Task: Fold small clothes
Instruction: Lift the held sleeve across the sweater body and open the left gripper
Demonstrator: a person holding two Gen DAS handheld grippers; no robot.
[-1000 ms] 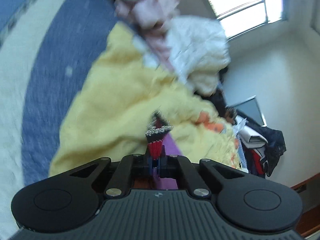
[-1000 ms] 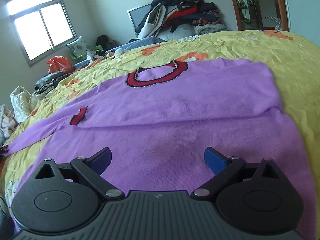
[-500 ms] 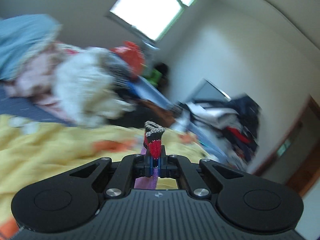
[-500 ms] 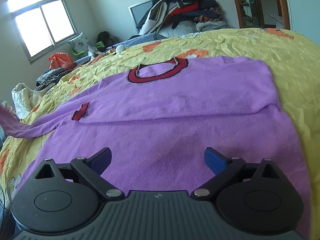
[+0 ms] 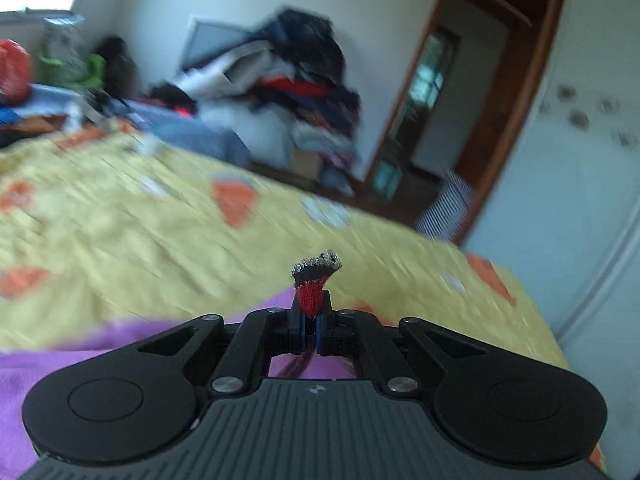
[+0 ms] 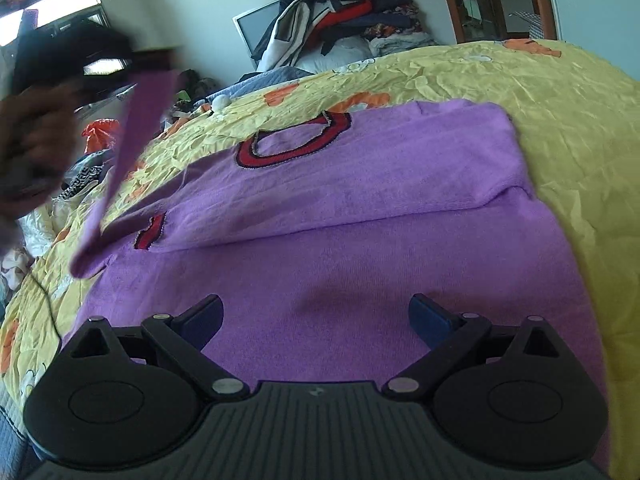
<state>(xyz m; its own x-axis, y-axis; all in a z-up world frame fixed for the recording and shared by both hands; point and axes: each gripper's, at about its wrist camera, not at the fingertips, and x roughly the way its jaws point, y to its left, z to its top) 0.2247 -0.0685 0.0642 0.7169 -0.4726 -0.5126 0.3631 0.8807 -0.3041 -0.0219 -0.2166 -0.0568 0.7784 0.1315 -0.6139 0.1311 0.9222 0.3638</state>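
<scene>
**Black grippers, blue pads**

Each gripper, left [image 5: 311,330] and right [image 6: 316,316], has a dark grey ribbed body with a small emblem at its front edge. Two round black housings with recessed discs flank it. Black linkage arms with triangular cut-outs pivot on silver screws. The fingers [image 6: 430,318] carry blue pads. The hand [image 6: 30,148] is blurred.
</scene>
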